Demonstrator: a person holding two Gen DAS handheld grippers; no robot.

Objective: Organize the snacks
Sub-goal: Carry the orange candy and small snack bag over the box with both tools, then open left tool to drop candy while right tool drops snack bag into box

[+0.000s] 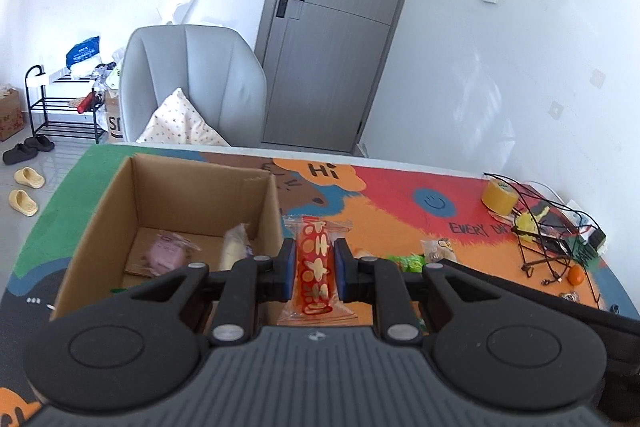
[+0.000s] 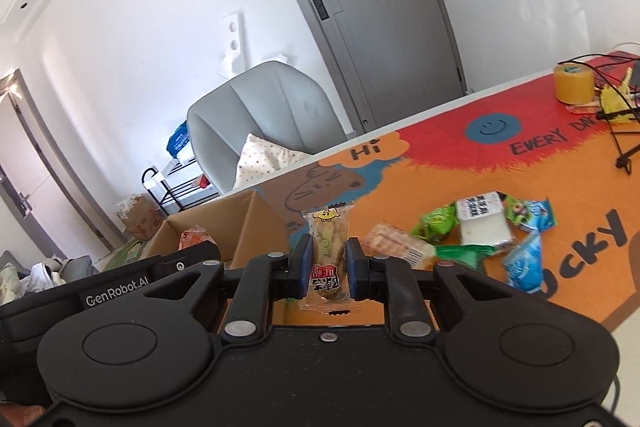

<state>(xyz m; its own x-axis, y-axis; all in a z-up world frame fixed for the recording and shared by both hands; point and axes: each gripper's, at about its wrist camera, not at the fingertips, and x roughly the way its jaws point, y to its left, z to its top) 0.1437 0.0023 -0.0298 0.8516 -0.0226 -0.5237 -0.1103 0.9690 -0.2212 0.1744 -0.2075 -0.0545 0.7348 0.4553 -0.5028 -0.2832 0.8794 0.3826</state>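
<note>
**Snacks held over the mat, one per gripper**

Grippers number two, each clamped on one packet. The left gripper [image 1: 312, 263] pinches a red snack bar [image 1: 313, 267] at centre frame, just right of the cardboard box [image 1: 100, 211], which holds two packets. The right gripper [image 2: 326, 263] grips a clear-wrapped biscuit [image 2: 328, 247]. About six loose snacks [image 2: 480, 231] lie centre right. The mat [image 2: 440, 163] reads "Hi" and "EVERY".

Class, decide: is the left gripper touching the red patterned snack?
Touching. The left wrist view shows the left gripper's blue pads pressed against both sides of the red patterned snack.
</note>
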